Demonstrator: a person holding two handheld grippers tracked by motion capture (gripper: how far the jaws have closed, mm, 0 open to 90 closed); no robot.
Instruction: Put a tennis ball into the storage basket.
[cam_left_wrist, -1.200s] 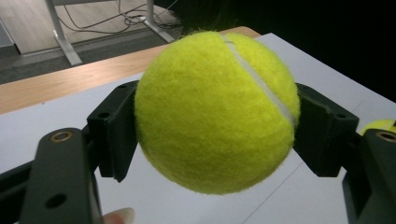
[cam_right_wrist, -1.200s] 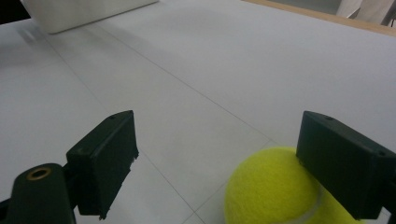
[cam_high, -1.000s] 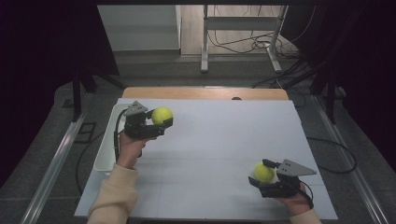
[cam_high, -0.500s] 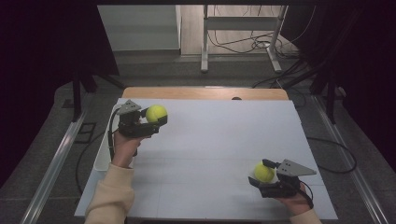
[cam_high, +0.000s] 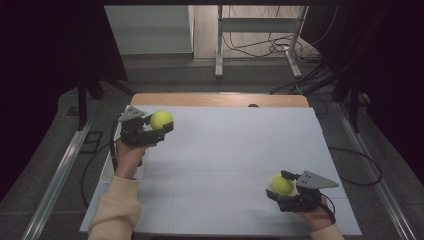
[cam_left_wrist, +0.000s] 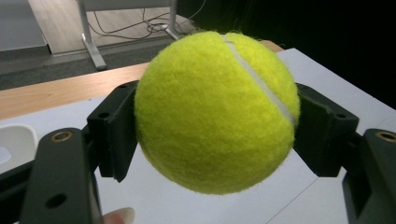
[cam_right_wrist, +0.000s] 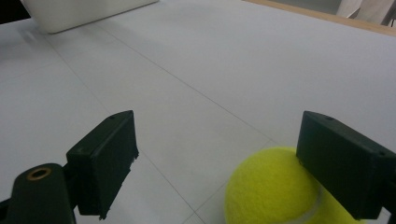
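A yellow tennis ball (cam_high: 161, 119) is held above the white tabletop (cam_high: 230, 150) at the far left, with my left gripper (cam_high: 159, 126) shut on it. In the left gripper view the ball (cam_left_wrist: 215, 112) sits squeezed between both black pads of the gripper (cam_left_wrist: 217, 116). A second tennis ball (cam_high: 283, 184) rests on the table at the near right, between the jaws of my right gripper (cam_high: 276, 185). In the right gripper view this ball (cam_right_wrist: 271, 191) lies against the right pad (cam_right_wrist: 345, 163), while the left pad (cam_right_wrist: 107, 158) stands well clear. The right gripper (cam_right_wrist: 224, 154) is open.
A white bin (cam_high: 106, 172) stands along the table's left edge, behind the left forearm; it shows as a white bin (cam_right_wrist: 79, 11) far off in the right gripper view. A wooden strip (cam_high: 220, 99) runs along the table's far edge. Cables lie on the floor beyond.
My left gripper has drifted a little to the left with its ball still held. The right gripper and its ball have stayed put.
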